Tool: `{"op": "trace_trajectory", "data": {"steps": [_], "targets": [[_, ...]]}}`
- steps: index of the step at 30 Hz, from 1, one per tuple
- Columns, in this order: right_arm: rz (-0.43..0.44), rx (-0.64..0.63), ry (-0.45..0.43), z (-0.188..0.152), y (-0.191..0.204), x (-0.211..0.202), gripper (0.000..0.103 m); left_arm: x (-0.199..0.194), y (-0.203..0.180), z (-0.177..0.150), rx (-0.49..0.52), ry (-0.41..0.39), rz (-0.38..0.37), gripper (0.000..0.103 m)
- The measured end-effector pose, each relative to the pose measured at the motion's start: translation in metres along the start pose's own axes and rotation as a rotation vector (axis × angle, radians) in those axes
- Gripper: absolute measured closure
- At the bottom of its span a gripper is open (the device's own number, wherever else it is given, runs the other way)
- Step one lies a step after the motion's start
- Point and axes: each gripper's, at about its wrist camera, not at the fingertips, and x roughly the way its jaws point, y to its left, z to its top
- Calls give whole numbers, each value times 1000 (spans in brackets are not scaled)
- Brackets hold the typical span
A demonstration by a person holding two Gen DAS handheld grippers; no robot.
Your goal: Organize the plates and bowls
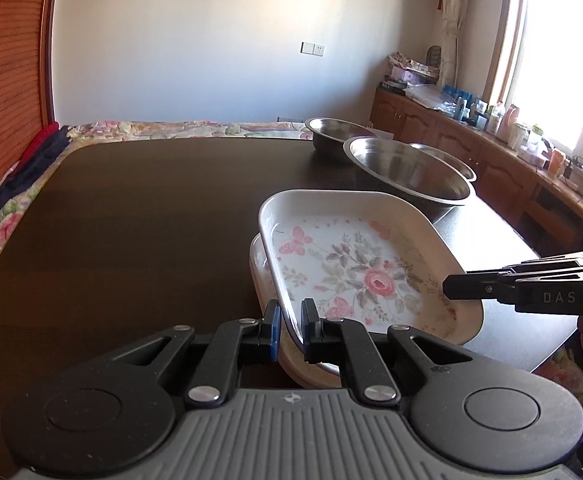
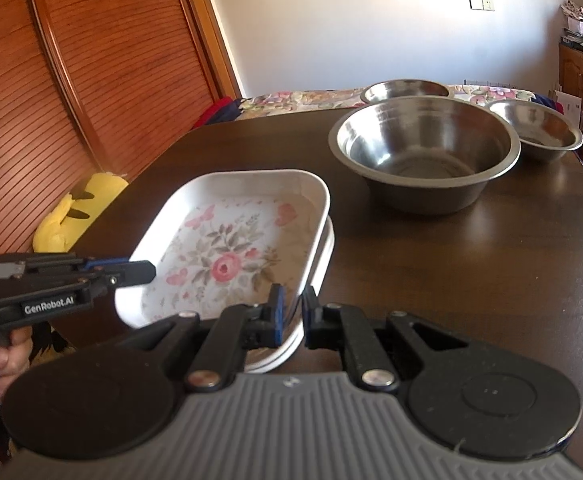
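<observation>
Because both the left gripper (image 1: 290,322) and right gripper (image 2: 292,311) clamp opposite rims of the white rectangular rose-patterned plate (image 1: 355,264), it sits level above a matching plate (image 2: 323,256), ready to nest.

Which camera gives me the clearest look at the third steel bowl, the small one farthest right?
The right wrist view: the small bowl stands whole and unblocked beside the large bowl. In the left wrist view only a sliver of its rim peeks out behind the large bowl.
</observation>
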Motion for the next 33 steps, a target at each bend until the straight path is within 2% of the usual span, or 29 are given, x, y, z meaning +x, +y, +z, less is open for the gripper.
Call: {"op": "trace_trajectory", "data": {"steps": [11,28,30,32,33], "targets": [[-22,-39,-3,-5,5,2,90,1,-8,-1,60,-10,56,89],[7,-41,-6,-5,10,9,89,-2,7,-8,23,-14,73,90],[17,-21,-11,-4,7,7,89,-4,9,-7,14,-21,70,85],[19,-14,-22,-2,3,3,88,-6,10,-6,7,-33,70,72],[21,-8,-28,0,1,1,88,-7,10,-4,7,-40,72,69]]}}
